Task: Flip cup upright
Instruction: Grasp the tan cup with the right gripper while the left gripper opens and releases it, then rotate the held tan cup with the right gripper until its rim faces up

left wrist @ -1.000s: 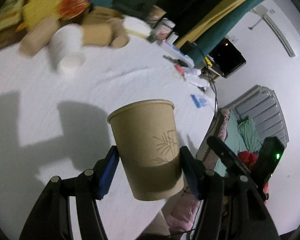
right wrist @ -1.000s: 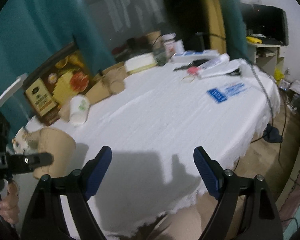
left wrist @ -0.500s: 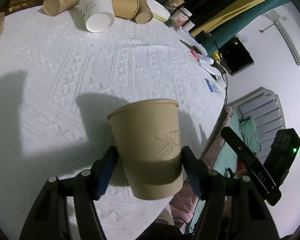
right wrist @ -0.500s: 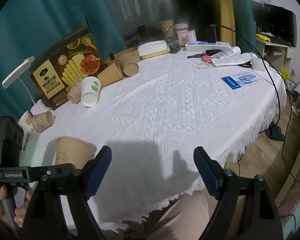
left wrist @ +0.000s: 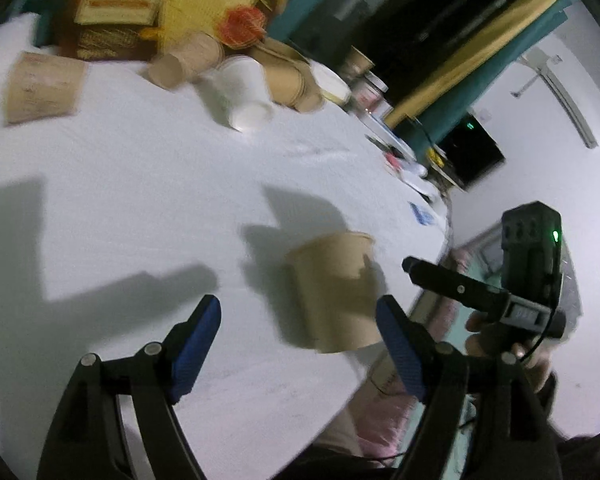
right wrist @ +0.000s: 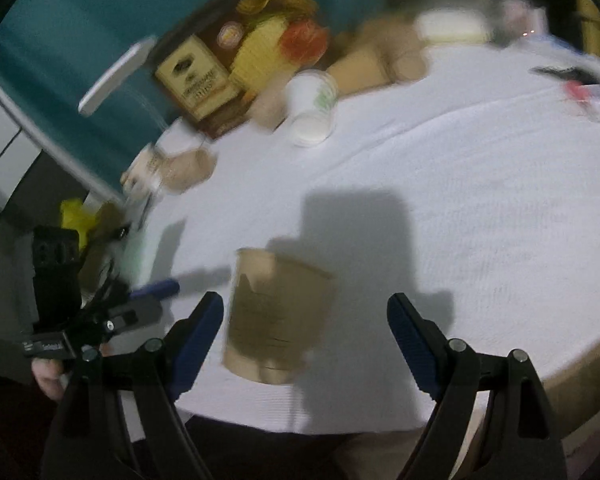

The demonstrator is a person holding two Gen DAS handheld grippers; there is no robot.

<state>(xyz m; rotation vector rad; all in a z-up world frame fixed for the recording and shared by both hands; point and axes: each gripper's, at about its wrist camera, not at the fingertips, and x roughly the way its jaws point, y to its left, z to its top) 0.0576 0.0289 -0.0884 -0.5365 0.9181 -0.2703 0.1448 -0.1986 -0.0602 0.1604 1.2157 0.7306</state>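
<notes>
A brown paper cup (left wrist: 336, 292) stands upright, mouth up, on the white tablecloth (left wrist: 140, 184) near the table's front edge. My left gripper (left wrist: 300, 344) is open and empty, its blue pads apart, just short of the cup. The cup also shows in the right wrist view (right wrist: 276, 312), blurred. My right gripper (right wrist: 304, 340) is open and empty, its left pad close beside the cup. The other hand-held gripper appears at the right of the left wrist view (left wrist: 512, 292).
Several paper cups lie on their sides at the back: a white one (left wrist: 246, 96), brown ones (left wrist: 188, 60) and one at the far left (left wrist: 40, 88). A printed food box (right wrist: 236, 56) stands behind them. Small items and a blue card (left wrist: 420, 212) lie at the right.
My left gripper has opened and let go of the cup, which now stands on the cloth. Both views have swung and are blurred; the right gripper has come close to the cup.
</notes>
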